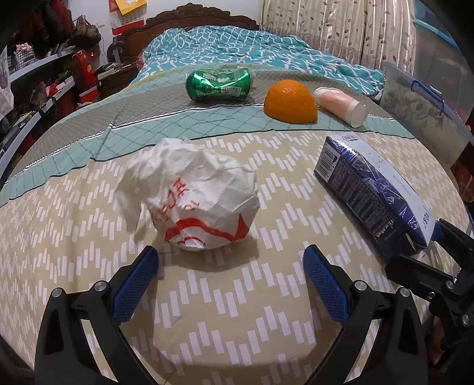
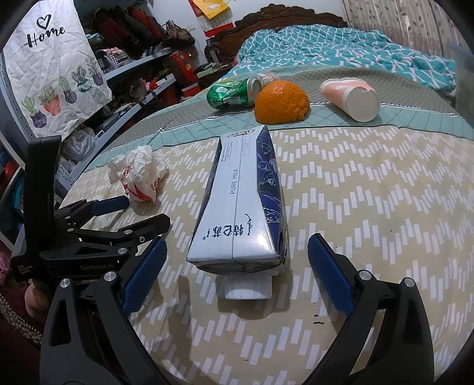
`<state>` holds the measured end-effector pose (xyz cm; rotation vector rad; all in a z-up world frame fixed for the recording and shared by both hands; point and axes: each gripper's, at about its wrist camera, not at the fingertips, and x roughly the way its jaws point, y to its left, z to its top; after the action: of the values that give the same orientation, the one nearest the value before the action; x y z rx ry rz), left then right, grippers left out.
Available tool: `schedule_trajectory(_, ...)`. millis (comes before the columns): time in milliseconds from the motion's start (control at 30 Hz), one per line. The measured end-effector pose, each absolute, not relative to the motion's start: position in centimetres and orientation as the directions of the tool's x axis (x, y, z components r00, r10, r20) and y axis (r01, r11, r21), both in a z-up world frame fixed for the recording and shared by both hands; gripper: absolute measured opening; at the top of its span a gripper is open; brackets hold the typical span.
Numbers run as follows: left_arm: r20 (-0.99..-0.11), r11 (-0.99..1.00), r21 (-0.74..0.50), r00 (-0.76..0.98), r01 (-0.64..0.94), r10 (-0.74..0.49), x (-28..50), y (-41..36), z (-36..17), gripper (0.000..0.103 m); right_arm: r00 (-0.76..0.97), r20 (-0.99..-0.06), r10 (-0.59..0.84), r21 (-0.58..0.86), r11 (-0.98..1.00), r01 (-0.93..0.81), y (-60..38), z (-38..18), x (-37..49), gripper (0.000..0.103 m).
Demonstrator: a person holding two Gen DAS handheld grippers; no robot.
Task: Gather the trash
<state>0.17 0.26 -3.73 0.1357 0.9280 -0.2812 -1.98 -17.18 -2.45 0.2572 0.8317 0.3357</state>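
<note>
The right gripper point(image 2: 235, 257) hangs wide over the near edge of a bed point(image 2: 370, 207), its blue pads well clear of the blue-and-white milk carton point(image 2: 240, 207) that lies lengthwise between and just beyond them; neither pad touches it. To its left, the left gripper point(image 1: 231, 263) also stands spread apart and holds nothing, with a crumpled white paper wrapper point(image 1: 189, 192) printed in red lying just past its fingertips on the beige zigzag-patterned cover. In the left wrist view the carton sits to the right of the wrapper, well apart from it, with the right gripper's black frame at its near end.

Farther up the bed, on a teal-and-grey quilted band, three more items lie in a rough row: a dented green drink can point(image 1: 219, 84) on its side to the left, a piece of orange peel point(image 1: 290, 102) domed upward just right of it, and a pink-and-white cup point(image 1: 340, 106) tipped over at the right, its base facing the cameras. A rumpled teal blanket point(image 1: 266, 47) covers the far end below a dark carved headboard point(image 1: 192, 17). Cluttered shelves point(image 2: 133, 77) line the left wall, where a white "Home" bag point(image 2: 56, 74) printed with potted plants hangs.
</note>
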Motion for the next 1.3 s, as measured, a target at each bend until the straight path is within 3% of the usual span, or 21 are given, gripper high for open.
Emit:
schedule_trajectory(700,-0.851,0.986,-0.017,0.515,0.167,-0.102,-0.9,3.8,-3.2,0.094,0.631,-0.679,0.375,0.338,0.923,-0.185,-16.6,-2.4,-2.3,0.095)
schedule_trajectory(1300,-0.85,0.986,-0.02,0.516,0.165,-0.103,-1.0,4.1,-3.1,0.094,0.629,-0.69,0.359,0.33,0.929,-0.168,-16.3,-2.4,-2.5,0.095)
